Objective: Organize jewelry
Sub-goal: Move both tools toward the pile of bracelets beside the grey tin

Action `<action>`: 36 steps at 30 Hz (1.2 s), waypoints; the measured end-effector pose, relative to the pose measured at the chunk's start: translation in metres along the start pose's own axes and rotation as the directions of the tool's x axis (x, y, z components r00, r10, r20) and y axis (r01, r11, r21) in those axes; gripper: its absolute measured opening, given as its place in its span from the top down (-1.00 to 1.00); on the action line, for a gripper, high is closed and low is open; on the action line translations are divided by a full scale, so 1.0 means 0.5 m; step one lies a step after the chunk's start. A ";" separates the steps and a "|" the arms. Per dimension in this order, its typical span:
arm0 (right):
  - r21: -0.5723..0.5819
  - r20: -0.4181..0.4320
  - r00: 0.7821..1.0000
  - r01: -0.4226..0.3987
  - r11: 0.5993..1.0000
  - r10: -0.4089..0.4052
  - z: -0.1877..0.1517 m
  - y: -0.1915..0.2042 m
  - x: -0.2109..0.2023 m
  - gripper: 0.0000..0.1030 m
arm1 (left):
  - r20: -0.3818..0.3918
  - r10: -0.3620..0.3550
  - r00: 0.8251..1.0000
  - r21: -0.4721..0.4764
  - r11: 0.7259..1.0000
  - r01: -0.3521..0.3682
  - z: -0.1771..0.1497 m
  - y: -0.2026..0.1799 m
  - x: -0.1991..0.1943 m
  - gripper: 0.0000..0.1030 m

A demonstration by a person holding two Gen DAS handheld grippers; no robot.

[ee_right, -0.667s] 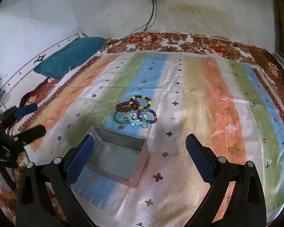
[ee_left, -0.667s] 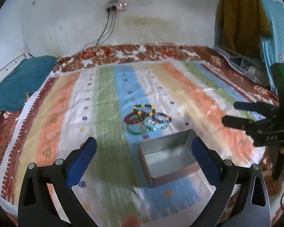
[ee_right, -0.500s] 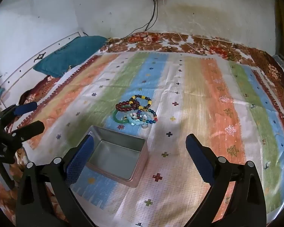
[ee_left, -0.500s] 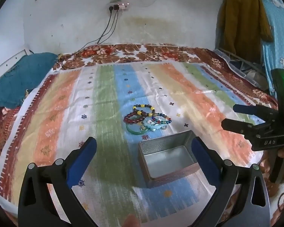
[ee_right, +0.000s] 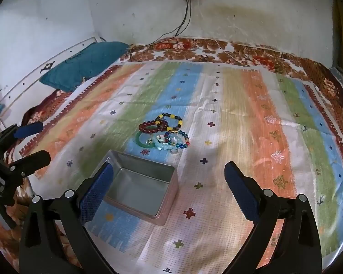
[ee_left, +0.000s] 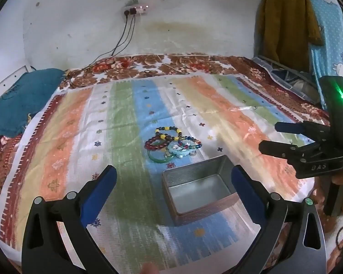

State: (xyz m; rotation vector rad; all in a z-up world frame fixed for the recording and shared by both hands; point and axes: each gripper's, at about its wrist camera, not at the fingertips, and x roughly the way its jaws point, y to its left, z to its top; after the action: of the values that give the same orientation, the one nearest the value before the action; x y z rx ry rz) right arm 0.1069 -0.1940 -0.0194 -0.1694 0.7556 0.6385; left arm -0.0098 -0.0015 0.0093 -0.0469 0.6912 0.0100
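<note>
A heap of bead bracelets point(ee_left: 172, 143) lies mid-bed on the striped cloth; it also shows in the right wrist view point(ee_right: 163, 133). It holds a red bead one, a yellow-and-dark one, a green bangle and a pale blue one. An open empty metal tin point(ee_left: 197, 190) stands just in front of the heap, and shows in the right wrist view point(ee_right: 140, 183). My left gripper point(ee_left: 171, 186) is open and empty, held above the cloth near the tin. My right gripper point(ee_right: 168, 182) is open and empty too; it shows in the left wrist view point(ee_left: 268, 138) at the right.
A striped cloth point(ee_left: 80, 137) covers the bed. A teal pillow point(ee_left: 18, 100) lies at the far left. Cables hang from a wall socket point(ee_left: 135, 11) down to the bed's far edge. Clothes hang point(ee_left: 292, 16) at the right. The bed's near edge is just below both grippers.
Both views have shifted slightly; the left gripper turned a little to the left and the heap and tin sit a bit nearer the frame centre. Nothing was grasped or moved on the bed.
</note>
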 end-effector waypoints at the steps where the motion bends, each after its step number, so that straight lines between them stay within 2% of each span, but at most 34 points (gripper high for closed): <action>1: -0.003 -0.003 1.000 0.002 1.000 -0.002 0.000 0.002 0.003 -0.91 | -0.006 0.007 1.000 0.001 1.000 -0.007 0.000 0.000 0.003 -0.90; 5: -0.004 0.034 0.999 0.034 0.999 -0.034 0.002 0.002 -0.015 -0.91 | -0.028 0.029 0.999 -0.006 1.000 -0.029 -0.002 0.000 0.009 -0.90; 15: -0.010 0.028 0.996 0.087 0.996 -0.086 0.005 0.001 -0.016 -0.91 | -0.034 0.030 0.999 -0.018 0.999 -0.031 -0.006 0.001 0.008 -0.90; 17: -0.005 0.029 0.995 0.096 0.995 -0.096 0.006 -0.001 -0.015 -0.91 | -0.025 0.061 0.998 -0.011 0.998 -0.061 -0.005 -0.003 0.004 -0.90; 19: 0.011 0.038 0.997 0.072 0.997 -0.072 0.006 -0.008 -0.019 -0.91 | -0.012 0.089 0.996 -0.009 0.996 -0.089 -0.001 0.004 0.002 -0.90; 29: 0.046 0.023 0.996 0.081 0.996 -0.082 0.006 -0.024 -0.014 -0.91 | -0.030 0.056 0.998 -0.010 0.998 -0.057 0.001 0.006 0.006 -0.90; 36: 0.009 0.032 0.997 0.071 0.997 -0.071 0.006 -0.008 -0.015 -0.91 | -0.048 0.053 0.997 -0.008 0.999 -0.053 -0.001 0.002 0.015 -0.90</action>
State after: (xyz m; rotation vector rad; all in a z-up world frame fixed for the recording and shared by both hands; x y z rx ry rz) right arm 0.1068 -0.1997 -0.0126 -0.1773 0.7180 0.5695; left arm -0.0044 -0.0004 0.0038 -0.0377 0.7396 0.0634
